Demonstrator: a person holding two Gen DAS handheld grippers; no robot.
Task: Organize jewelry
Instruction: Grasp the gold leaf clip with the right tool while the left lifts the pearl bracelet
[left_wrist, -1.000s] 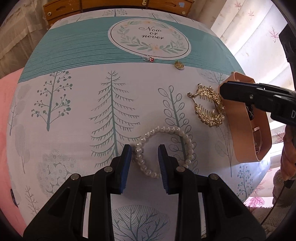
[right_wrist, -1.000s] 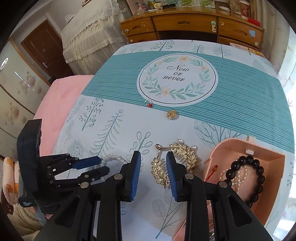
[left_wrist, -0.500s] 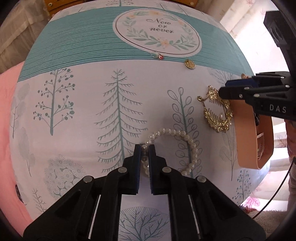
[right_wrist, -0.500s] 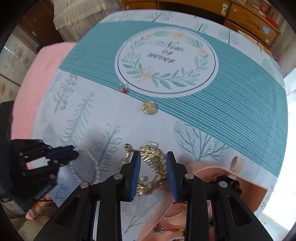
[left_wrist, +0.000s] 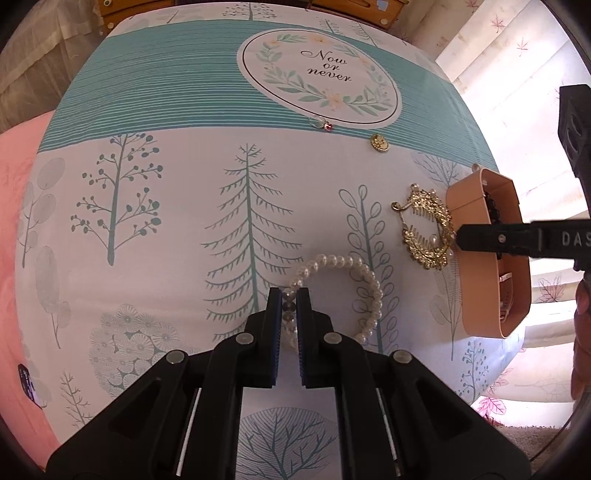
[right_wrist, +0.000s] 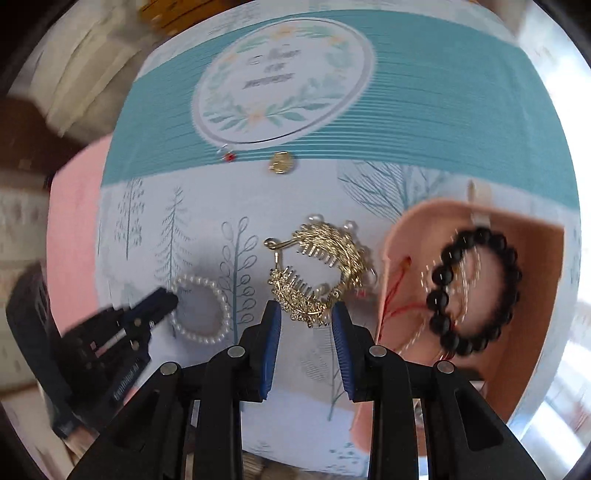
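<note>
On the patterned cloth covering the counter (left_wrist: 155, 229), the left hand-held gripper (left_wrist: 289, 295) is pinched onto one side of the pearl bracelet (left_wrist: 354, 291), a few beads caught between its blue pads while the rest of the loop lies flat on the cloth. The right hand-held gripper (right_wrist: 306, 317) hangs with its jaws spread, straddling the lower edge of the gold hair comb (right_wrist: 317, 273), not pressing on it as far as I can see. Just beside the comb sits the pink jewelry box (right_wrist: 546, 280), with a black bead bracelet (right_wrist: 476, 291) and some fine chains already inside. The risk on the left is a thin bite: round, smooth pearls could roll out from between the pads on lifting, or the elastic could stretch and snap the loop back onto the cloth. On the right, the comb is ornate and uneven, so closing on its edge may tip it or catch its teeth in the cloth. Both tools are close together near the box, so a clash of arms is possible. A small red-stone ring (left_wrist: 322, 123) and a gold round charm (left_wrist: 379, 142) lie further up, easy to overlook.
</note>
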